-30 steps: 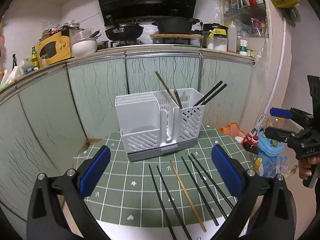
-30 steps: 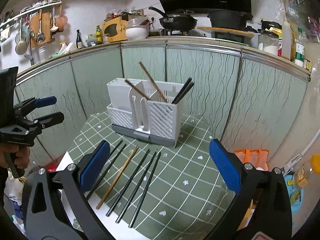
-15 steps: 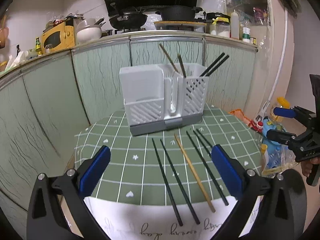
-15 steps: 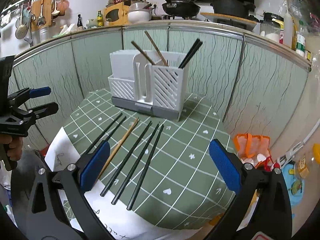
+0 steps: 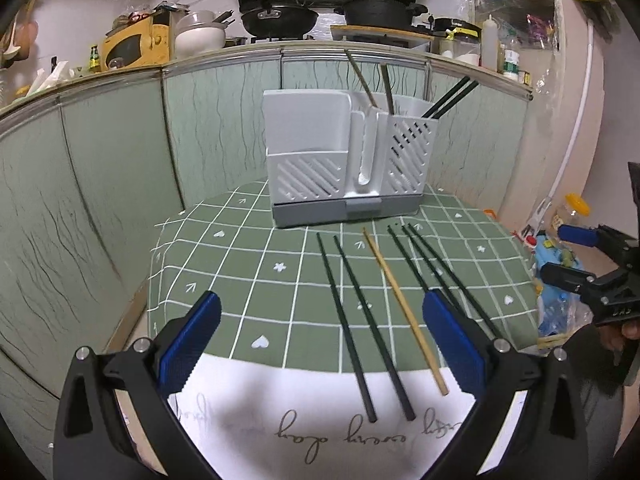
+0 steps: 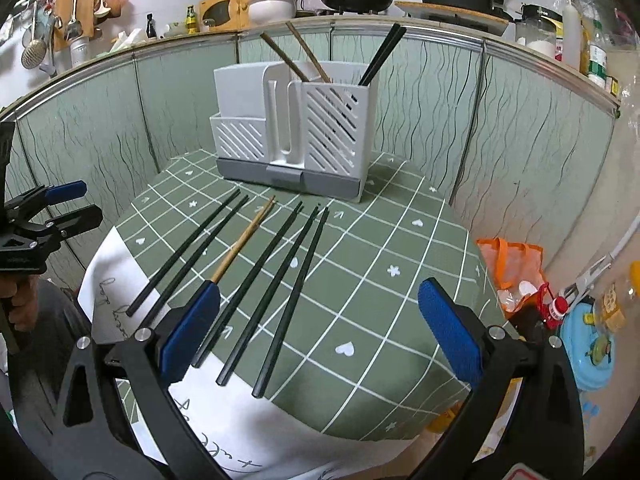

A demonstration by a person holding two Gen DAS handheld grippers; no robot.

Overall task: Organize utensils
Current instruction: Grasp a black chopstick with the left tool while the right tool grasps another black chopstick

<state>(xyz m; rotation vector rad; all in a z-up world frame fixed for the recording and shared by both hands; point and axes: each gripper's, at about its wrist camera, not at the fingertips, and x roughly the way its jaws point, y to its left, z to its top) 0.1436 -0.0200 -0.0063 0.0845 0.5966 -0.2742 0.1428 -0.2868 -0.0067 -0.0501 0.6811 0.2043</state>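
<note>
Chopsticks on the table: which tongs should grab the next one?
Probably the right tongs: open, with three black chopsticks lying between their tips. The left tongs, also open, frame two black ones, so either could reach.

Even indoor light, soft shadows; sharp focus centre; strong fisheye bending, dark vignette at corners.

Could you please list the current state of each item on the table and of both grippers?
left gripper: open, empty, above the table's near edge.
right gripper: open, empty.
utensil holder: upright on the table, holding four chopsticks.
black chopsticks: five lying flat, roughly parallel, on the tablecloth.
wooden chopstick: lying flat among the black ones.
wooden chopsticks in holder: two, leaning.
black chopsticks in holder: two, leaning.
</note>
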